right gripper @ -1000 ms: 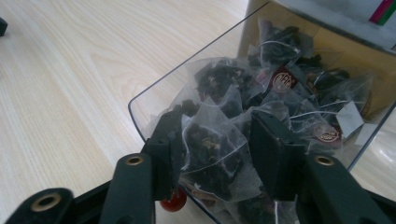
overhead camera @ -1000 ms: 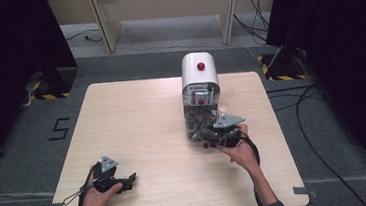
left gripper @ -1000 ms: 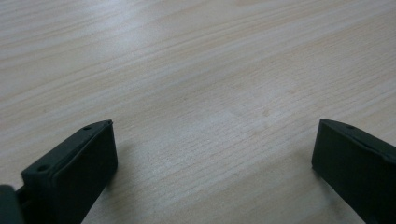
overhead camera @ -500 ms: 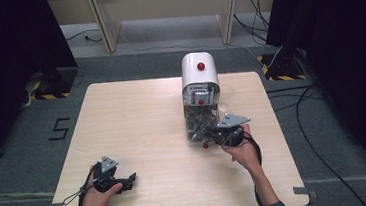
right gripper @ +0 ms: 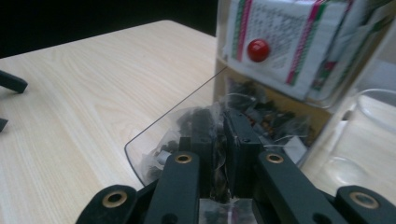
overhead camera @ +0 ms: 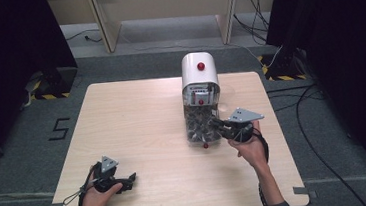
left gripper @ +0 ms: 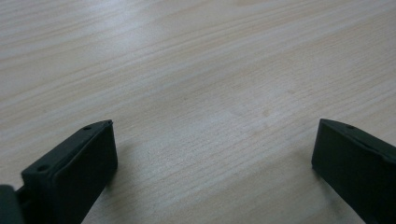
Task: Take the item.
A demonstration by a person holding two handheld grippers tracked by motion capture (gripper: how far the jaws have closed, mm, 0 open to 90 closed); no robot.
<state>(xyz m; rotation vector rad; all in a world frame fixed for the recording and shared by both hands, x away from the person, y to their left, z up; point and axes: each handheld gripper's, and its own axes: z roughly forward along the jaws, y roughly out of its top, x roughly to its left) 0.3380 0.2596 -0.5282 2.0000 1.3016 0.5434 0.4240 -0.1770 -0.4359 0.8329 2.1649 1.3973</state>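
Right gripper view: right tongs (right gripper: 219, 140) pinch a tea bag (right gripper: 205, 126) in the dispenser (overhead camera: 200, 89) tray, for pulling out. Left tongs (left gripper: 210, 168) wide, parked on the table (left gripper: 196, 70).

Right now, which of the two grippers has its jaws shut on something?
The right gripper, pinching a clear tea bag at the dispenser's open drawer; the left gripper rests open on the table.

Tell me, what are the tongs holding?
The right tongs pinch a clear tea bag by its near edge, at the open drawer. The left tongs hold nothing.
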